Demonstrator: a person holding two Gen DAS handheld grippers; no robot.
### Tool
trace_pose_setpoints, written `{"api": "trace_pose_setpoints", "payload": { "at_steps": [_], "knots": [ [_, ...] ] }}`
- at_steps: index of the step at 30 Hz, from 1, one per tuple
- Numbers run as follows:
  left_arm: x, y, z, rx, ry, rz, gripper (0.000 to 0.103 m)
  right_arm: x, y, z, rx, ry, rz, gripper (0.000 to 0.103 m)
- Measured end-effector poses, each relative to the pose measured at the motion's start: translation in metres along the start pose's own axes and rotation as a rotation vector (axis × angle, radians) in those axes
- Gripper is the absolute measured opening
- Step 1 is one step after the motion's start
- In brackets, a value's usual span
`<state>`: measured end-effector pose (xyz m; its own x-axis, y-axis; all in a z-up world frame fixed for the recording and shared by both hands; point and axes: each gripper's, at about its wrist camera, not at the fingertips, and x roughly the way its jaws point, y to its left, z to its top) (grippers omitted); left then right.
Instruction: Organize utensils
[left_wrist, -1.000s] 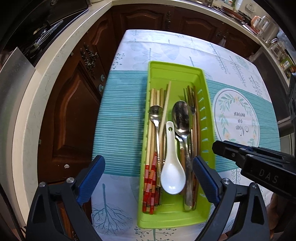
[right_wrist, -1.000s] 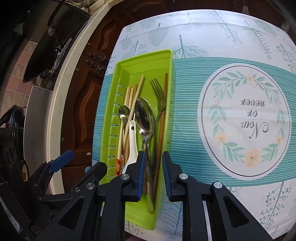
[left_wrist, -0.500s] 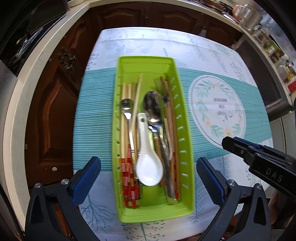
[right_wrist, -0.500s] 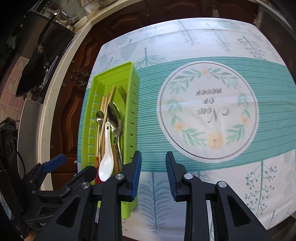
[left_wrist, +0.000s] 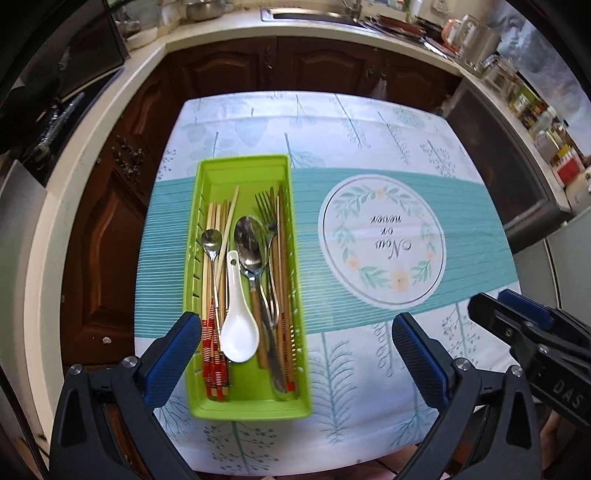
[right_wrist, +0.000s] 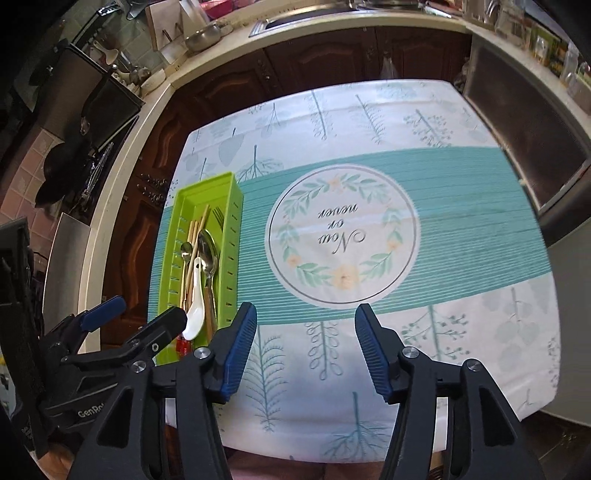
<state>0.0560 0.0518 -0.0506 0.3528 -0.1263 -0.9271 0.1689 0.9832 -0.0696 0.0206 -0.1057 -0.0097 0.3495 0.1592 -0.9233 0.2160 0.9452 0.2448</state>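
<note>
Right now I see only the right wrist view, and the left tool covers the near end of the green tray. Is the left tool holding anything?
Observer: No. In the left wrist view the left tool is wide open and grips nothing; the green tray lies below it.
Operator: What lies at the near end of the tray?
Observer: The red-striped ends of the chopsticks, on the tray's left side.
Operator: And the white spoon, how does it lie?
Observer: The white spoon lies hollow side up and empty, its handle pointing away, right beside those striped ends.
</note>
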Motion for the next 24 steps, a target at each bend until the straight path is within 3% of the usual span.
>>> {"api": "trace_pose_setpoints", "payload": {
  "at_steps": [8, 24],
  "knots": [
    [-0.026, -0.024, 0.000, -0.046, -0.068, 0.031, 0.102, -0.050, -0.014, 0.007, -0.060, -0.083, -0.007, 0.065],
    [-0.056, -0.048, -0.006, -0.091, -0.176, 0.081, 0.102, -0.099, -0.022, 0.008, -0.161, -0.168, 0.000, 0.066]
  ]
}}
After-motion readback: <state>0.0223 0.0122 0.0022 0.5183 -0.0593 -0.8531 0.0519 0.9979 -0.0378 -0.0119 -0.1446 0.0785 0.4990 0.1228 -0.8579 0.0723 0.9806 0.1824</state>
